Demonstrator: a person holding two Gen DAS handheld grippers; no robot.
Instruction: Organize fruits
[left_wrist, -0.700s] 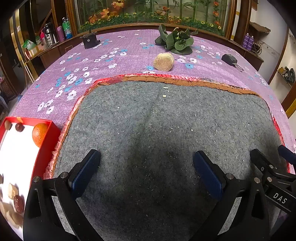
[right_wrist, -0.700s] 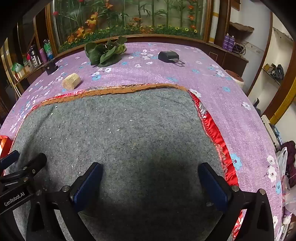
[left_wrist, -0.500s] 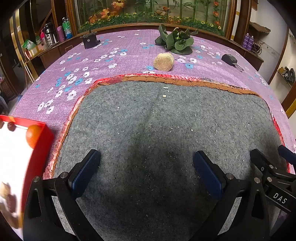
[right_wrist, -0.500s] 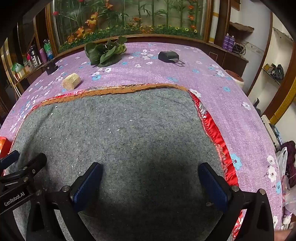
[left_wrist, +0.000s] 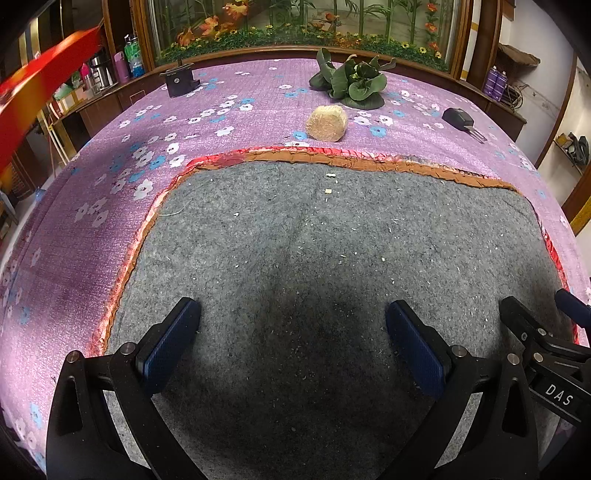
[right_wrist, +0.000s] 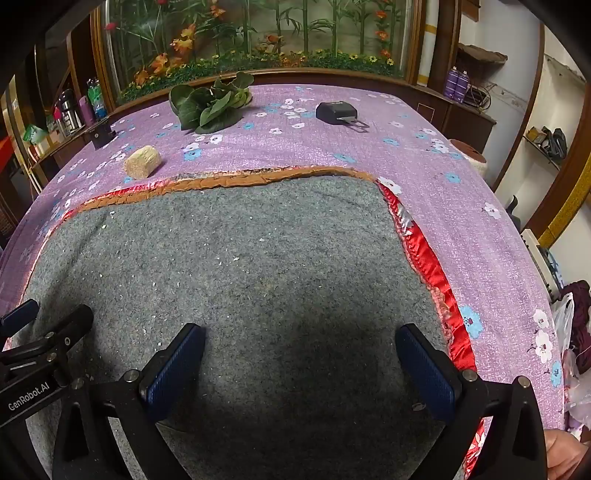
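Observation:
My left gripper (left_wrist: 291, 332) is open and empty, low over the grey felt mat (left_wrist: 332, 240). My right gripper (right_wrist: 301, 350) is open and empty over the same mat (right_wrist: 240, 251), beside the left one. A red box (left_wrist: 40, 85) shows only as a blurred red streak, raised in the air at the upper left of the left wrist view. No fruit is visible in either view. The right gripper's side (left_wrist: 543, 343) shows at the right edge of the left wrist view, and the left gripper's side (right_wrist: 40, 347) at the left edge of the right wrist view.
The mat lies on a purple flowered cloth (left_wrist: 110, 192). Beyond it lie a tan straw roll (left_wrist: 327, 123) (right_wrist: 142, 161), a bunch of green leaves (left_wrist: 354, 83) (right_wrist: 210, 103), a black car key (left_wrist: 460, 119) (right_wrist: 338, 112) and a small black block (left_wrist: 179, 79). A planted glass case stands behind.
The red box with the orange and other fruit has left the table at the left and risen to the upper left, now a blur. Both grippers have stayed still and open.

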